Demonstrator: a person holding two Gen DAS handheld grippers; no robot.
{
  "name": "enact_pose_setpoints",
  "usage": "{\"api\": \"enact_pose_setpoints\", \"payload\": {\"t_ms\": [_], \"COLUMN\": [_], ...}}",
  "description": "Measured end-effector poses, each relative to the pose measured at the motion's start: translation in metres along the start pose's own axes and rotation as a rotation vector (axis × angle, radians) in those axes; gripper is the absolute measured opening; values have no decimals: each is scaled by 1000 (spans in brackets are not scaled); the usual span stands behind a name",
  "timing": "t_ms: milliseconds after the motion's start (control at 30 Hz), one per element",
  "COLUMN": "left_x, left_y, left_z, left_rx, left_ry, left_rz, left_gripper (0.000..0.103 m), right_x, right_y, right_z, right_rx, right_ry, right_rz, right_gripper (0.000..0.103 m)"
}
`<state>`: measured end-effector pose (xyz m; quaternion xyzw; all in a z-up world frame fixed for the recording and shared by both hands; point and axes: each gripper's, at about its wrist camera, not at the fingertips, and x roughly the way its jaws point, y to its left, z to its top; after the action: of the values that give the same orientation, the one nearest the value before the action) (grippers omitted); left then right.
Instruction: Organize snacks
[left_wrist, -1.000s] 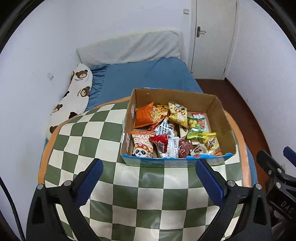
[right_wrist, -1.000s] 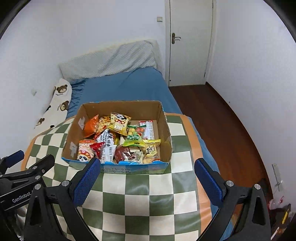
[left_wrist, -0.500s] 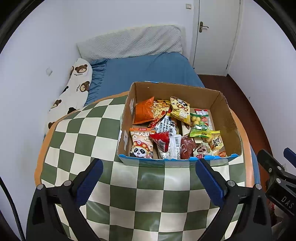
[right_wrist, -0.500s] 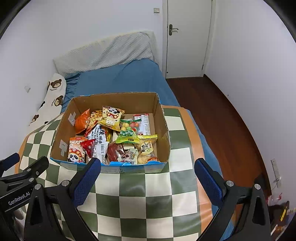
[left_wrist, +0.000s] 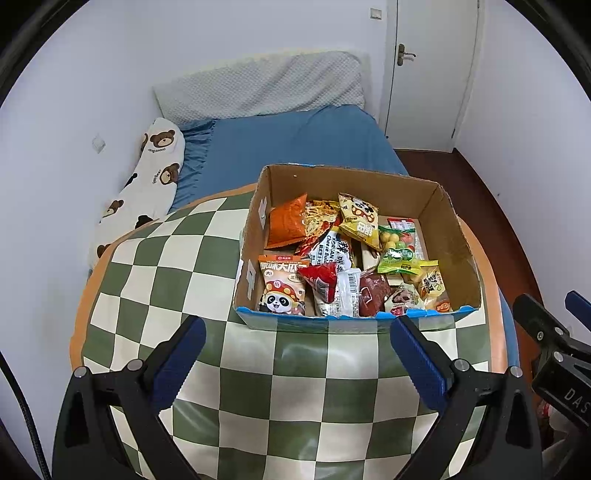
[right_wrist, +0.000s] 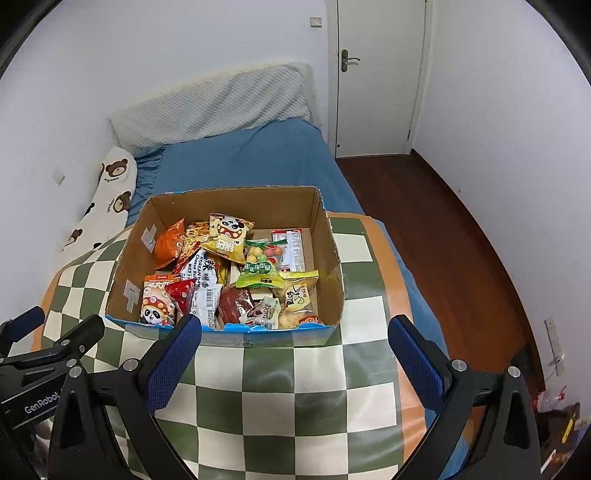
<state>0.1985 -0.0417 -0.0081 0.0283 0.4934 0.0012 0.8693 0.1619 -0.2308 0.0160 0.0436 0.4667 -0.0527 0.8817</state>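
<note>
**Lots of Colours in the Room**

The tablecloth (left_wrist: 295, 387) has green and cream squares with an orange edge. The box (left_wrist: 452, 240) is brown, with a blue front. One snack bag (left_wrist: 286, 225) is orange. Another bag (left_wrist: 282, 284) shows a panda in a red hat. The bed sheet (left_wrist: 295, 144) is blue. The long pillow (left_wrist: 147, 184) is white with brown bears. The gripper pads (left_wrist: 177, 363) are blue.

Your left wrist camera looks forward and down from the near left of the cardboard box (left_wrist: 439, 325); your right wrist camera does the same from its near right. Both sit close above the checked tablecloth (right_wrist: 295, 406), sharing box, bed (left_wrist: 288, 147) and door (right_wrist: 380, 74)
</note>
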Motion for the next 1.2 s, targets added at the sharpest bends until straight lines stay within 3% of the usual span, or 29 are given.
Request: {"api": "enact_pose_setpoints", "payload": {"t_ms": [1200], "left_x": [-20], "left_y": [-7], "left_z": [-1], "left_rx": [5], "left_ry": [-29], "left_rz": [-3], "left_gripper": [102], "right_x": [-14], "right_y": [-3], "right_z": [-2], "right_rx": [5], "right_ry": [-13], "right_rz": [0], "right_gripper": [103]}}
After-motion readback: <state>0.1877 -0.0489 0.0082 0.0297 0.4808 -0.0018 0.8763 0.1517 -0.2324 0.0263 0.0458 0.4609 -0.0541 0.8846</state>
